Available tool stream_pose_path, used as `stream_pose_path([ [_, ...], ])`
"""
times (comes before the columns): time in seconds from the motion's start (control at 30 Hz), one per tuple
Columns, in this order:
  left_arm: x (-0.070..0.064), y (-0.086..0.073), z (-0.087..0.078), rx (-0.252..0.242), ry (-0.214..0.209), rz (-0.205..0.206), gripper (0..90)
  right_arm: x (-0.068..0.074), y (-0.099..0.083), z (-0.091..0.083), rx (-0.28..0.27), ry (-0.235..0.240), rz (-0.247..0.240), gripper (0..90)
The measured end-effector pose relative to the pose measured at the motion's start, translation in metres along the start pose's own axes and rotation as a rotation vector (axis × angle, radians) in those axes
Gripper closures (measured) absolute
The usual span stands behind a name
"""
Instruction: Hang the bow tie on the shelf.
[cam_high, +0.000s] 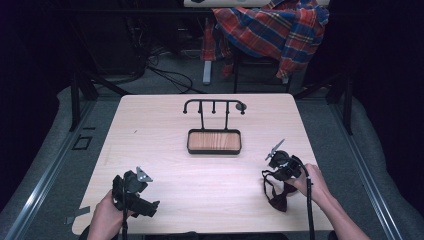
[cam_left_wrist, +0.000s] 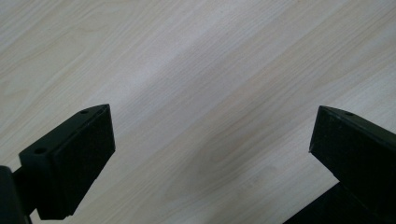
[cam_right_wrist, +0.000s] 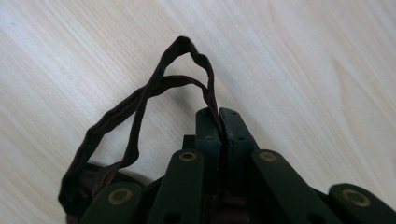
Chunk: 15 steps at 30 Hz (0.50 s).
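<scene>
Dark-red bow tie strap (cam_right_wrist: 140, 100) pinched in right gripper (cam_right_wrist: 219, 114); left gripper (cam_left_wrist: 210, 140) agape.

The plaid shirt (cam_high: 272, 27) at the far side is cut off by the high view's top edge. In the right gripper view, the dark bow tie (cam_right_wrist: 88, 182) runs off the bottom edge, its strap hidden between the jaws.

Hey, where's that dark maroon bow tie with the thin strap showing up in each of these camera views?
High view: the dark maroon bow tie lies at lower right on the table, beside the right gripper.
Right gripper view: its thin strap loops up from lower left to centre, pinched between the shut jaws.
Left gripper view: no bow tie here, just open jaws over bare wood.
Shared landmark: the pale wood-grain tabletop.
</scene>
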<state>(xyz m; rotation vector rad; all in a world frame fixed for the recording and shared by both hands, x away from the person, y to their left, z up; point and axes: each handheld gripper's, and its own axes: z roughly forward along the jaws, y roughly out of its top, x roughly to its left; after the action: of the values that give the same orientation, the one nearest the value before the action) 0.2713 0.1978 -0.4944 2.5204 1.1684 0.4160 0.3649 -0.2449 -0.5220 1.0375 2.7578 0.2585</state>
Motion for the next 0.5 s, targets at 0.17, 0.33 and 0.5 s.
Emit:
stream_pose_path([
  [0.17,0.0,0.0,0.0,0.001,0.001,0.001,0.1,0.001,-0.002,-0.012,-0.061,-0.012,0.02,87.8],
  [0.33,0.0,0.0,0.0,0.003,-0.006,0.001,0.1,0.002,-0.003,-0.025,-0.102,-0.036,0.018,88.0],
  [0.5,0.0,0.0,0.0,0.001,-0.005,0.0,0.1,0.003,-0.002,-0.038,-0.151,-0.048,0.022,88.0],
])
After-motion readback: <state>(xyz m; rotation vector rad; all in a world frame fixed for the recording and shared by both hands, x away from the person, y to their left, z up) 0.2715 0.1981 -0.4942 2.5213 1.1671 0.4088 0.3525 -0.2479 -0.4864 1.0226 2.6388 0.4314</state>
